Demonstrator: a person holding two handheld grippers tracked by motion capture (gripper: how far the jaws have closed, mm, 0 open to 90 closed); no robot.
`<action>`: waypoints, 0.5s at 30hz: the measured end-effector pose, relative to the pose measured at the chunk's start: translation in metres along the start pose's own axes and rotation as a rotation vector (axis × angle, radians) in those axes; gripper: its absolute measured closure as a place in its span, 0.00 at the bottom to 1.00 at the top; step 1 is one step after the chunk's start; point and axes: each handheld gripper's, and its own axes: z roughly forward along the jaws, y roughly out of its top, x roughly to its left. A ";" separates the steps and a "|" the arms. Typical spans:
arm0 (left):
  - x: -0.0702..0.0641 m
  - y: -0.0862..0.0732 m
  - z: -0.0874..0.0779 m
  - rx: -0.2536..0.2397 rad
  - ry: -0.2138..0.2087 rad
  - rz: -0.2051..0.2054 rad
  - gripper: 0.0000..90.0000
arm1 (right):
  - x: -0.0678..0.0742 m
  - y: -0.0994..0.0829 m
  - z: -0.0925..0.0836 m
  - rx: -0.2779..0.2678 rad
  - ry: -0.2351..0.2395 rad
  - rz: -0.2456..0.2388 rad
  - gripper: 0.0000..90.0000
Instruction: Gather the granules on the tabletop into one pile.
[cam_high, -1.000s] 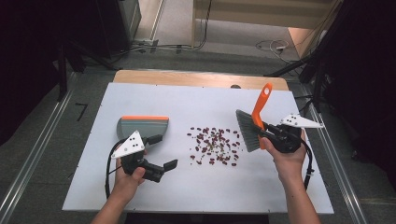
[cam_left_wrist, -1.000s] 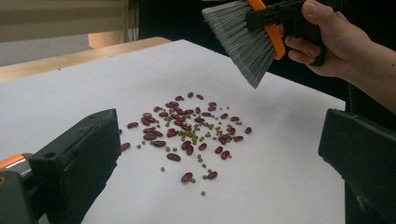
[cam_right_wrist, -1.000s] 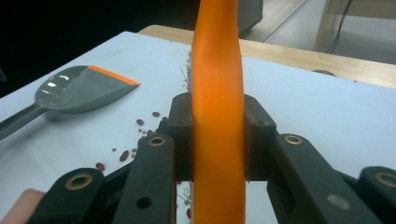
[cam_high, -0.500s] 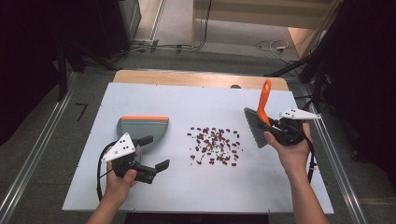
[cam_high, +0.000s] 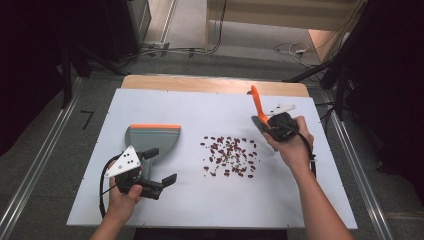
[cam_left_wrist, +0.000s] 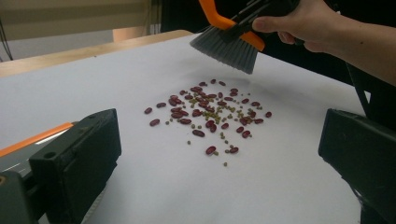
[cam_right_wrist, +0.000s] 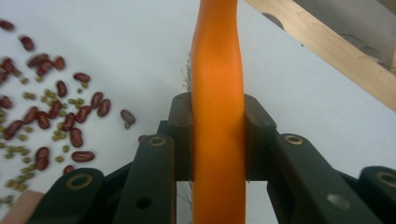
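The right gripper (cam_high: 274, 129) is clamped on the smooth, curved orange plastic handle of a hand brush (cam_high: 257, 106); in the right gripper view both black pads press flat against the handle (cam_right_wrist: 217, 107). In the left gripper view, the brush head's dense grey bristles (cam_left_wrist: 224, 49) hang above the table, at twelve to one o'clock of the beans (cam_left_wrist: 208, 112). The beans (cam_high: 230, 155) form a loose scatter at table centre: glossy dark red kidney-shaped pieces mixed with small round green ones. The left gripper (cam_high: 160, 182) rests at seven o'clock of the scatter, its jaws parted with nothing between them. A grey dustpan (cam_high: 150, 137) with an orange rim strip lies flat at nine o'clock of the beans. The table (cam_high: 200, 107) is matte white board.
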 end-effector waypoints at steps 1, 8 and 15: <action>0.000 0.000 -0.001 0.002 0.004 -0.001 0.00 | 0.005 0.003 0.005 0.021 -0.011 -0.031 0.76; 0.003 -0.001 -0.004 0.000 0.016 -0.008 0.00 | 0.038 0.015 0.033 0.124 -0.048 -0.143 0.77; 0.007 -0.003 -0.006 -0.007 0.023 -0.018 0.00 | 0.056 0.014 0.031 0.144 0.012 -0.150 0.77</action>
